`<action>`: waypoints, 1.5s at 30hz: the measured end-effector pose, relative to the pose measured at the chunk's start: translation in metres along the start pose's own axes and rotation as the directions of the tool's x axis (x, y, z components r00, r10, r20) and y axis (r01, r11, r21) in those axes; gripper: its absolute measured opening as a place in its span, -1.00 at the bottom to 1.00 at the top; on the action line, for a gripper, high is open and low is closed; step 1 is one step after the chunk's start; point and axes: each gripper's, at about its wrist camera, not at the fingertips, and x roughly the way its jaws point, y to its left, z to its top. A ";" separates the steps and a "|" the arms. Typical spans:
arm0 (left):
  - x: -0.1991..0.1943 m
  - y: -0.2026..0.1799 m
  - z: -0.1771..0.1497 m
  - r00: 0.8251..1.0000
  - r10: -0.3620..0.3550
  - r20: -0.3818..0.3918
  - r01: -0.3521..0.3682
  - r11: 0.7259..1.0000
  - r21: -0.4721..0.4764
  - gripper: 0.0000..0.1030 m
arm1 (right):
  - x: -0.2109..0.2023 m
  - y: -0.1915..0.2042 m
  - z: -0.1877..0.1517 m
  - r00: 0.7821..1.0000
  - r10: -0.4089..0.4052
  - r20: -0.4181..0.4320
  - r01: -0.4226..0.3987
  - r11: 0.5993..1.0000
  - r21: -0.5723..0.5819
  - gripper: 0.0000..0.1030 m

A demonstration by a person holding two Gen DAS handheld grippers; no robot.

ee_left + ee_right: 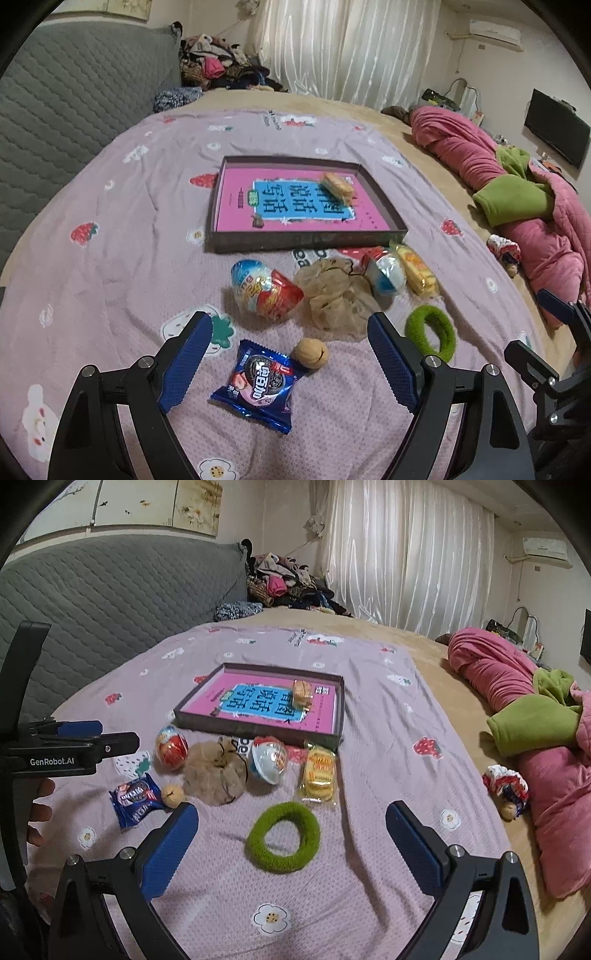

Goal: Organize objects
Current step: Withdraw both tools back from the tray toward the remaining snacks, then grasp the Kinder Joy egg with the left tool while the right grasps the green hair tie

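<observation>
Both grippers tilt downward over the bed. The left gripper [290,354] has its jaws spread wide, empty, with the blue cookie packet [258,384] and a walnut [311,352] lying between them on the pink sheet [110,266]. The right gripper [291,842] is also spread, empty, framing the green hair tie [283,835]. The tray [258,705] beyond already holds one yellow snack [302,693].

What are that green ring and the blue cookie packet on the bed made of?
The green ring looks like soft fuzzy fabric, probably a terry or plush hair scrunchie: its surface is matte and nubby, with no shine. The blue cookie packet looks like thin glossy plastic film: it shows bright glints, creases and crimped sealed ends.
</observation>
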 end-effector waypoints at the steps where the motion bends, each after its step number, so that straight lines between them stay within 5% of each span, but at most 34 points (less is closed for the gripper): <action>1: 0.003 0.001 -0.001 1.000 -0.001 -0.003 0.001 1.000 -0.002 0.68 | 0.002 0.000 -0.002 1.000 0.000 -0.001 0.000 1.000 0.000 0.99; 20: 0.050 0.027 -0.012 0.999 -0.014 -0.050 0.010 0.998 -0.065 0.68 | 0.048 0.006 -0.028 0.996 0.012 -0.084 -0.011 1.000 0.012 0.99; 45: 0.104 0.047 0.029 0.989 -0.015 -0.149 -0.024 0.968 -0.252 0.68 | 0.077 0.002 -0.032 0.990 -0.024 -0.136 0.032 0.998 0.059 0.99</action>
